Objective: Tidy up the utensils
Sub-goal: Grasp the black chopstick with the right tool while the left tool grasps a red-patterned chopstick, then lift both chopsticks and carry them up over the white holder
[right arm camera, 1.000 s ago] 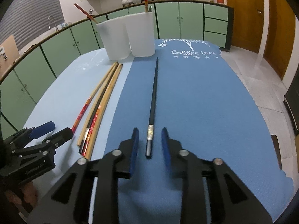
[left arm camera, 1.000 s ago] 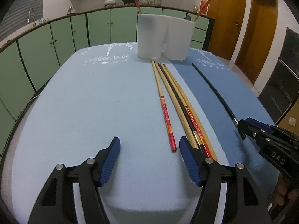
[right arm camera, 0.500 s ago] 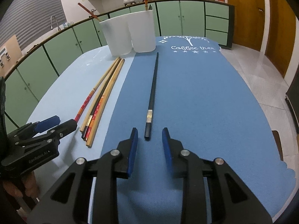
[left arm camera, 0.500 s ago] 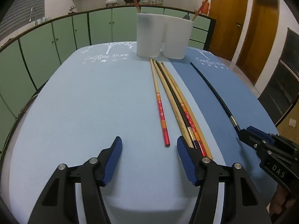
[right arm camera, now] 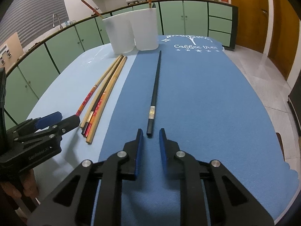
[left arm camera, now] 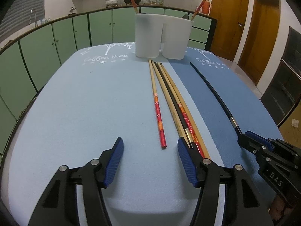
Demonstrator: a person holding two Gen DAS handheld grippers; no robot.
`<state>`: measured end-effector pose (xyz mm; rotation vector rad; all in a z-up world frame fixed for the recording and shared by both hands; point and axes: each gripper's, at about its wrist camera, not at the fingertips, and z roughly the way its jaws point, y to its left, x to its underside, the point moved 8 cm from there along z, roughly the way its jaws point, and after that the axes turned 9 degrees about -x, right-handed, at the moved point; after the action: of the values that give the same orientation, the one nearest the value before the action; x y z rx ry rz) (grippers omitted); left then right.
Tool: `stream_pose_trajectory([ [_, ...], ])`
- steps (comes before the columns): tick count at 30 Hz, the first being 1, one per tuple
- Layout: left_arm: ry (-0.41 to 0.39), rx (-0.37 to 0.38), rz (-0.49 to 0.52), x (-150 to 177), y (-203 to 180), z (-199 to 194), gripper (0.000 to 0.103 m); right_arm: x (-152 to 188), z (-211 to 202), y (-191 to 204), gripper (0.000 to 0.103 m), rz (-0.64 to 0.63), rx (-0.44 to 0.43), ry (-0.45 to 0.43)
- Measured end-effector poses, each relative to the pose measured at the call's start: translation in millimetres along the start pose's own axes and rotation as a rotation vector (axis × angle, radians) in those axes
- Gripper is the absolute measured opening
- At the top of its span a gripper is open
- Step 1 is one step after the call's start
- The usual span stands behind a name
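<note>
Two joined white holder cups (left arm camera: 161, 35) stand at the far end of the table, each with a red chopstick upright in it. On the light blue mat lie a red-patterned chopstick (left arm camera: 158, 113) and a tight bundle of several chopsticks (left arm camera: 180, 109). My left gripper (left arm camera: 150, 143) is open, and the red chopstick's near end lies between its tips, untouched. A lone black chopstick (right arm camera: 155, 86) lies on the dark blue mat (right arm camera: 207, 94). My right gripper (right arm camera: 150, 133) is closing, its tips either side of that chopstick's near end, with a gap still showing.
Green cabinets (left arm camera: 56, 41) curve around the far and left sides of the table. Wooden doors (left arm camera: 263, 28) stand at the right. The right gripper (left arm camera: 244, 143) shows in the left wrist view, close beside the bundle. A hand (right arm camera: 28, 186) holds the left gripper.
The right gripper's jaws have narrowed around the black chopstick's near end, and that end now sits a little farther ahead. The left gripper's jaws have narrowed slightly.
</note>
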<state>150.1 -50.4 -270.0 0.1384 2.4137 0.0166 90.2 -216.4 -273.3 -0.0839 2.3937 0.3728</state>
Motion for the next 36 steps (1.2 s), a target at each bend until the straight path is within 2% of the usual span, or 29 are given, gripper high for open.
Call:
stream_pose_trajectory([
  [7, 0.000, -0.005, 0.001, -1.5, -0.9, 1.4, 0.059, -1.9, 3.2, 0.3, 0.009, -0.014, 0.018, -0.007],
  [9, -0.002, -0.005, 0.002, -2.9, -2.4, 1.9, 0.054, -2.7, 4.7, 1.2, 0.008, -0.022, 0.024, -0.009],
  [13, -0.007, -0.009, 0.018, -4.5, -8.2, 4.7, 0.039, -5.1, 7.5, 1.6, 0.007, -0.034, 0.030, -0.009],
  [17, -0.004, 0.031, 0.021, -6.0, -13.6, 6.0, 0.007, -5.9, 8.3, 1.5, 0.006, -0.033, 0.029, -0.005],
  [23, -0.021, 0.044, 0.019, -8.6, -13.0, 0.5, 0.006, -9.9, 4.1, -1.4, 0.006, -0.034, 0.035, -0.002],
  [29, -0.071, 0.038, 0.012, -27.2, -1.5, -24.4, 0.006, -28.0, -13.8, -1.5, 0.006, -0.072, 0.053, -0.058],
  [36, -0.183, 0.037, 0.006, -65.0, 10.3, -68.0, 0.006, -64.0, -44.2, 0.4, 0.006, -0.107, 0.043, -0.143],
])
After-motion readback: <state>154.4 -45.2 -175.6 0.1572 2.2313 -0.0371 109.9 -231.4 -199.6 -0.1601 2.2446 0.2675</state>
